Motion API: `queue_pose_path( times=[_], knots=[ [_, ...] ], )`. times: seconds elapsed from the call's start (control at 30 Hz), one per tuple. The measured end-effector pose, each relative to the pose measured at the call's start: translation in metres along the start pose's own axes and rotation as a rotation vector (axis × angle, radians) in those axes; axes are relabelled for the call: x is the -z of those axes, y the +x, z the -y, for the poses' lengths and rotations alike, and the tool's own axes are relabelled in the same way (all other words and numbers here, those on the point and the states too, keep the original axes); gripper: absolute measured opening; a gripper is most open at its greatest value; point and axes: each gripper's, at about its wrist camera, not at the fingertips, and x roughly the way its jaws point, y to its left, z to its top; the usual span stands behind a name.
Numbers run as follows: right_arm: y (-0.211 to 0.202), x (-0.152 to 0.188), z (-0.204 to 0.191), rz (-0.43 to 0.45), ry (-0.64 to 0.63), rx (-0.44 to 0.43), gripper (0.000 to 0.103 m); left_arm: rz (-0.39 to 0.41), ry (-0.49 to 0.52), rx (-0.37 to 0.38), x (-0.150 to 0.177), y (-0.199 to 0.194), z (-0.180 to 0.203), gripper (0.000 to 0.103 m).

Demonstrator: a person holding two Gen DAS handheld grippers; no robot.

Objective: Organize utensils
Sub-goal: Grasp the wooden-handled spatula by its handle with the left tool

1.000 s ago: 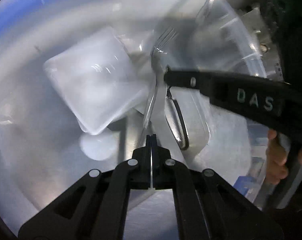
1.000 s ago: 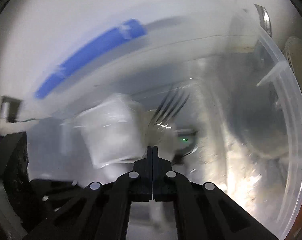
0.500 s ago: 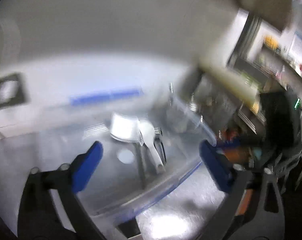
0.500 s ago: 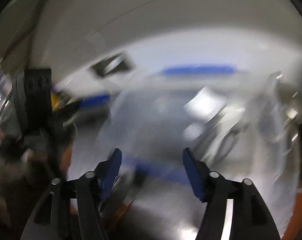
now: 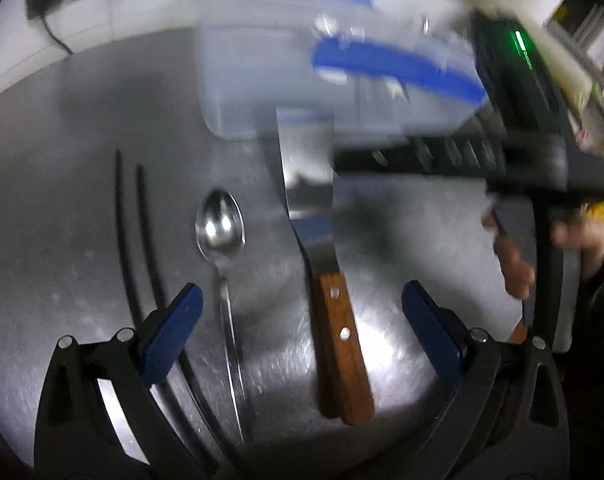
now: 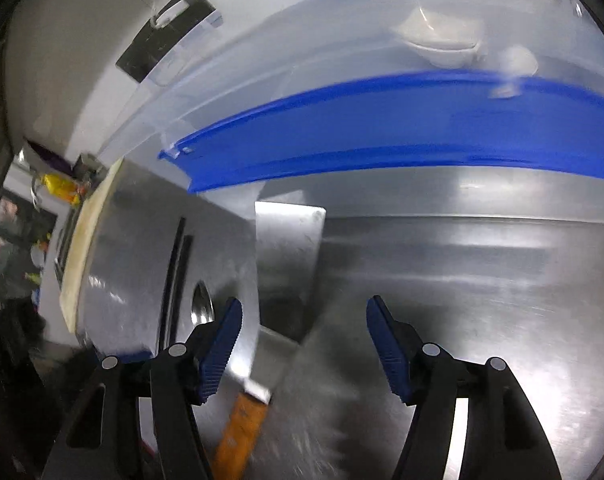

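Two grippers, both sitting with jaws spread wide and gripping nothing. Left gripper point(image 5: 302, 320) is hovering over the steel counter point(image 5: 62, 200), straddling the spatula point(image 5: 314, 216) and the spoon point(image 5: 221, 232). Spatula is lying flat, wooden handle at 6 o'clock, blade pointing to 12, its tip reaching the clear bin point(image 5: 270, 92) with blue latches. Spoon is lying just beside it at 9 o'clock, bowl up, roughly parallel, not touching. Two black chopsticks point(image 5: 130, 240) are lying further out at 9. Right gripper point(image 6: 304, 340) is hanging above the spatula blade point(image 6: 288, 256), bin wall filling 12 to 3 o'clock. Bin contents are showing blurred; cannot tell them apart.
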Motion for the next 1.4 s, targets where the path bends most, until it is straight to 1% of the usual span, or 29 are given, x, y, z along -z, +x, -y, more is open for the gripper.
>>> queue_pose_path(
  times=[0.1, 0.2, 0.23, 0.3, 0.33, 0.37, 0.43, 0.5, 0.53, 0.57, 0.6, 0.63, 0.73, 0.8, 0.83, 0.9, 0.93, 0.97, 1.03, 1.2, 1.27, 1.3, 1.33, 1.4],
  knots=[
    [0.013, -0.006, -0.001, 0.011, 0.037, -0.029, 0.066, -0.054, -0.017, -0.025, 0.012, 0.014, -0.002, 0.096],
    [0.022, -0.008, -0.001, 0.014, 0.056, -0.047, 0.064, -0.087, -0.041, -0.006, 0.015, 0.025, -0.004, 0.096],
    [0.022, -0.006, -0.001, 0.014, 0.06, -0.043, 0.062, -0.096, -0.046, 0.0, 0.016, 0.028, -0.004, 0.096],
    [0.025, -0.004, 0.002, 0.019, 0.069, -0.042, 0.049, -0.109, -0.053, 0.013, 0.017, 0.034, -0.006, 0.096],
    [0.025, -0.004, 0.004, 0.021, 0.076, -0.026, 0.033, -0.112, -0.057, 0.018, 0.022, 0.033, -0.009, 0.096],
    [0.024, -0.003, 0.005, 0.023, 0.076, -0.026, 0.028, -0.112, -0.058, 0.022, 0.021, 0.034, -0.008, 0.096],
    [0.02, 0.0, 0.01, 0.013, 0.093, -0.067, 0.02, -0.114, -0.05, 0.01, 0.018, 0.039, -0.005, 0.096],
    [0.016, 0.003, 0.014, 0.007, 0.095, -0.07, 0.014, -0.113, -0.044, 0.004, 0.015, 0.042, 0.0, 0.096],
    [0.013, 0.004, 0.016, 0.007, 0.103, -0.075, 0.008, -0.113, -0.042, 0.001, 0.014, 0.043, 0.002, 0.096],
    [0.011, 0.005, 0.019, 0.006, 0.115, -0.083, 0.0, -0.114, -0.038, -0.004, 0.013, 0.045, 0.005, 0.096],
    [0.006, 0.007, 0.024, 0.009, 0.129, -0.097, 0.001, -0.116, -0.034, -0.009, 0.005, 0.055, 0.016, 0.096],
    [0.002, 0.008, 0.028, 0.016, 0.141, -0.111, 0.001, -0.116, -0.028, -0.019, 0.004, 0.063, 0.024, 0.096],
    [-0.003, 0.008, 0.035, 0.008, 0.137, -0.132, 0.001, -0.115, -0.032, -0.023, 0.003, 0.068, 0.033, 0.096],
    [-0.003, 0.01, 0.035, 0.012, 0.129, -0.13, 0.005, -0.101, -0.041, -0.032, 0.003, 0.069, 0.038, 0.096],
    [-0.003, 0.011, 0.032, 0.014, 0.12, -0.126, 0.009, -0.087, -0.038, -0.046, 0.001, 0.066, 0.042, 0.096],
    [-0.006, 0.012, 0.027, 0.034, 0.081, -0.093, 0.022, -0.063, -0.029, -0.068, -0.001, 0.06, 0.047, 0.096],
    [-0.006, 0.013, 0.025, 0.041, 0.067, -0.083, 0.035, -0.055, -0.024, -0.075, -0.003, 0.058, 0.05, 0.096],
    [-0.005, 0.013, 0.023, 0.045, 0.06, -0.081, 0.038, -0.05, -0.017, -0.085, -0.004, 0.058, 0.054, 0.096],
    [0.002, 0.011, 0.016, 0.046, 0.063, -0.083, 0.038, -0.051, -0.013, -0.092, -0.006, 0.058, 0.057, 0.096],
    [0.024, 0.005, 0.005, 0.017, 0.074, -0.088, 0.038, -0.07, 0.001, -0.096, -0.003, 0.062, 0.069, 0.096],
    [0.027, 0.004, 0.003, 0.023, 0.073, -0.103, 0.038, -0.072, 0.004, -0.096, -0.002, 0.064, 0.072, 0.096],
    [0.028, 0.003, 0.001, 0.027, 0.067, -0.097, 0.035, -0.075, 0.003, -0.095, -0.001, 0.065, 0.074, 0.096],
    [0.028, 0.004, 0.001, 0.031, 0.056, -0.073, 0.022, -0.077, 0.001, -0.094, -0.003, 0.068, 0.075, 0.096],
    [0.027, 0.006, 0.004, 0.026, 0.05, -0.091, 0.015, -0.08, -0.006, -0.095, -0.002, 0.069, 0.077, 0.096]
  ],
)
